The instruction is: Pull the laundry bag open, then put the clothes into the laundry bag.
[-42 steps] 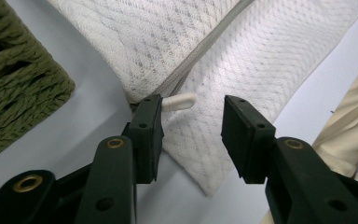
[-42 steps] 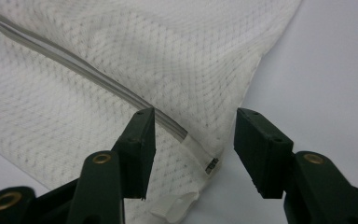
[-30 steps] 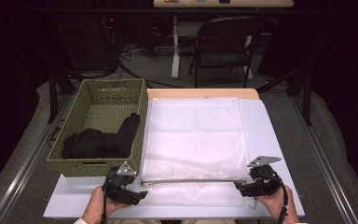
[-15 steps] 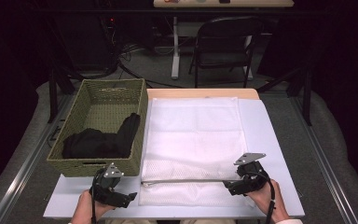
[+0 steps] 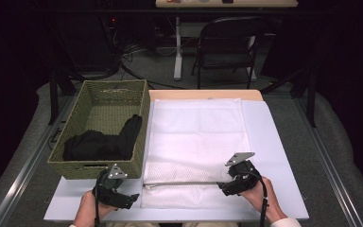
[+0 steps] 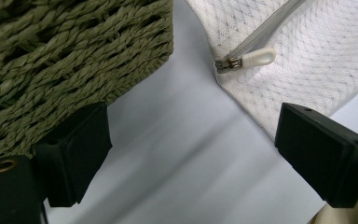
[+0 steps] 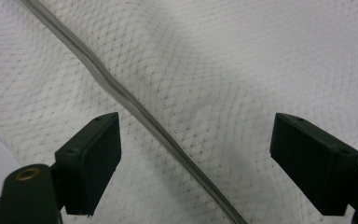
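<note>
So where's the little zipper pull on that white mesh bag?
The zipper pull lies at the bag's near-left corner, just right of the woven basket and ahead of the open left gripper.

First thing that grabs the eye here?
The big white mesh bag spread flat on the table's middle, its zipper running across the near end. Left of it, a green woven basket holds black cloth. Both claws, left and right, stand open at the zipper's ends.
</note>
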Action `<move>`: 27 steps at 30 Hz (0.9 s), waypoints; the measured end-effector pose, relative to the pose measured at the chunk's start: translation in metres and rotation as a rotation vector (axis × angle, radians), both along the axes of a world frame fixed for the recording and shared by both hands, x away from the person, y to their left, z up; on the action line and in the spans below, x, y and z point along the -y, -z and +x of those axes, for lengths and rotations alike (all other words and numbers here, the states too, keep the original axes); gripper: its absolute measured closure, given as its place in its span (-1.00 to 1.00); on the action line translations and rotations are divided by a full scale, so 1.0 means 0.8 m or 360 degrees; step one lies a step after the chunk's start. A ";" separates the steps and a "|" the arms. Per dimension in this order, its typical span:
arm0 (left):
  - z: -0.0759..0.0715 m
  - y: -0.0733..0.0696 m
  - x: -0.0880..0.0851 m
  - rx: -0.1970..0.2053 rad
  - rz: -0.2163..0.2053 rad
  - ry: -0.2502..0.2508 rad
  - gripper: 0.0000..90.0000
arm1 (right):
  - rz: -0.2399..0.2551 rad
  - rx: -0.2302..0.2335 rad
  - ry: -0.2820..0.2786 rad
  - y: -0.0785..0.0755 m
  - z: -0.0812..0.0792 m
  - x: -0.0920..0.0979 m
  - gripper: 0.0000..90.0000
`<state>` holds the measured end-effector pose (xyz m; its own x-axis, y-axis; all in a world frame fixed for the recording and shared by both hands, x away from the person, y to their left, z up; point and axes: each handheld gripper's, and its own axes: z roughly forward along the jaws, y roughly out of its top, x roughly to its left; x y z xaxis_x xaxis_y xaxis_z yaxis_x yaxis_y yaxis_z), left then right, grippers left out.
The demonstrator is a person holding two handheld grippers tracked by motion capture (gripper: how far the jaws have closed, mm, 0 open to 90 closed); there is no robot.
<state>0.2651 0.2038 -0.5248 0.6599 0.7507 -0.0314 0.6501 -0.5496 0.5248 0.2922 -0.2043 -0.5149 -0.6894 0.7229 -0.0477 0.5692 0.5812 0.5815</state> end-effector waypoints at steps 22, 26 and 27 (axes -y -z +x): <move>0.008 0.003 0.013 0.0019 0.0030 0.0075 -0.75 | -0.0117 -0.0062 -0.0212 0.017 0.020 -0.060 0.43; 0.009 0.004 0.016 0.0019 0.0035 0.0089 -0.75 | -0.0138 -0.0070 -0.0221 0.019 0.020 -0.058 0.72; 0.009 0.004 0.016 0.0014 0.0032 0.0089 -0.75 | -0.0142 -0.0070 -0.0215 0.019 0.020 -0.057 0.78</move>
